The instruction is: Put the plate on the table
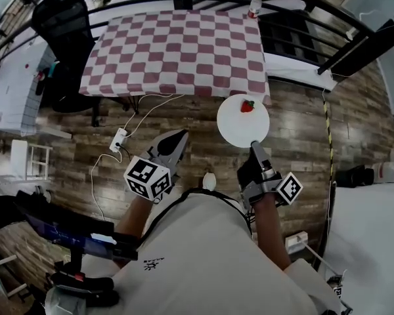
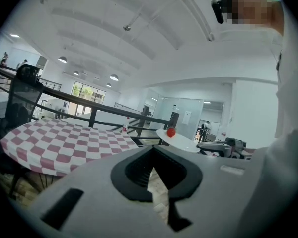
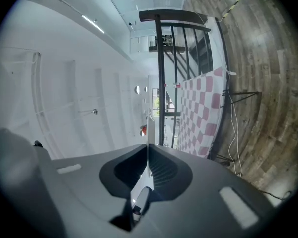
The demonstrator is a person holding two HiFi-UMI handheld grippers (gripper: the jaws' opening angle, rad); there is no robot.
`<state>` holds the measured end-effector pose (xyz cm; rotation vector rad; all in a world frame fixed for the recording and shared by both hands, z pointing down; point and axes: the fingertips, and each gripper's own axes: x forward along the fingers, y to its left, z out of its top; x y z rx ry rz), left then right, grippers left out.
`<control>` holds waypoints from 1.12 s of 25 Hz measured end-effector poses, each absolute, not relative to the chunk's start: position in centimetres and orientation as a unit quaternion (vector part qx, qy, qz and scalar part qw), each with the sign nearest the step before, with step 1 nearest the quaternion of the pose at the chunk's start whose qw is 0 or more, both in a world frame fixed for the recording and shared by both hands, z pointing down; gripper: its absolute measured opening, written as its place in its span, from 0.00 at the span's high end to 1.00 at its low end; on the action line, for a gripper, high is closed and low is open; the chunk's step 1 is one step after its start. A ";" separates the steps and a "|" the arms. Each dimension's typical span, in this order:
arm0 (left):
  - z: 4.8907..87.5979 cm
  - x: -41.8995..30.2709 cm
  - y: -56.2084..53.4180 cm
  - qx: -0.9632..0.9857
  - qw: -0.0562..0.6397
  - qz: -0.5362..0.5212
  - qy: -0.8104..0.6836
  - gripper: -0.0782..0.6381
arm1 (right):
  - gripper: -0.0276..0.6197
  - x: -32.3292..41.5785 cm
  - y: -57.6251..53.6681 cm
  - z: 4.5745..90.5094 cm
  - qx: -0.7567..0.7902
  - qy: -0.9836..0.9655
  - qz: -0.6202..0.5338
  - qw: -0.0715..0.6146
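Closest under the head camera is the person's white shirt (image 1: 210, 254), with both forearms reaching out over the wooden floor (image 1: 302, 123). The right claw (image 1: 255, 146) is clamped on the near rim of a white plate (image 1: 240, 126), which sticks out ahead of it. A strawberry (image 1: 247, 105) sits on the plate's far side. The plate is carried over the floor, just short of the near right corner of the checkered table (image 1: 177, 51) that lies ahead of both claws. The left claw (image 1: 174, 143) is off to the plate's left with its tips drawn together and nothing between them. A power strip (image 1: 119, 138) with white cables lies on the floor to its left. A black office chair (image 1: 59, 25) stands further left, beside the table.

From the left claw's own camera, its jaws meet at the tip and hold nothing; only floor shows through the gap behind them. The checkered table spreads ahead and to the left, with a bottle (image 2: 125, 125) near a black railing (image 2: 89, 114) beyond it. Ahead and to the right, the plate floats level with the strawberry on top.

From the right claw's camera, which is rolled onto its side, the jaws are pinched on the plate's thin white edge. The plate runs straight ahead, edge-on, with the strawberry showing red beside it. The checkered cloth hangs further ahead.
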<state>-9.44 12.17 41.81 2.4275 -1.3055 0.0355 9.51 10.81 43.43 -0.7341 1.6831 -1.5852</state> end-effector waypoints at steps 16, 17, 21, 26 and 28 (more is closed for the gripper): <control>42.8 -3.1 7.9 0.849 0.196 0.019 -0.490 0.89 | 0.93 15.4 5.7 45.7 -0.264 0.646 -0.637 0.327; 42.9 -2.9 7.8 0.848 0.197 0.021 -0.491 0.89 | 0.93 15.6 5.6 45.8 -0.264 0.645 -0.638 0.327; 42.8 -1.9 7.2 0.849 0.196 0.031 -0.489 0.89 | 0.93 16.8 5.2 46.6 -0.269 0.641 -0.641 0.326; 42.3 -1.0 6.2 0.853 0.190 0.044 -0.483 0.89 | 0.93 18.2 5.0 46.9 -0.276 0.634 -0.640 0.336; 42.0 -0.5 5.6 0.856 0.187 0.045 -0.480 0.89 | 0.93 18.9 4.7 46.7 -0.279 0.633 -0.636 0.343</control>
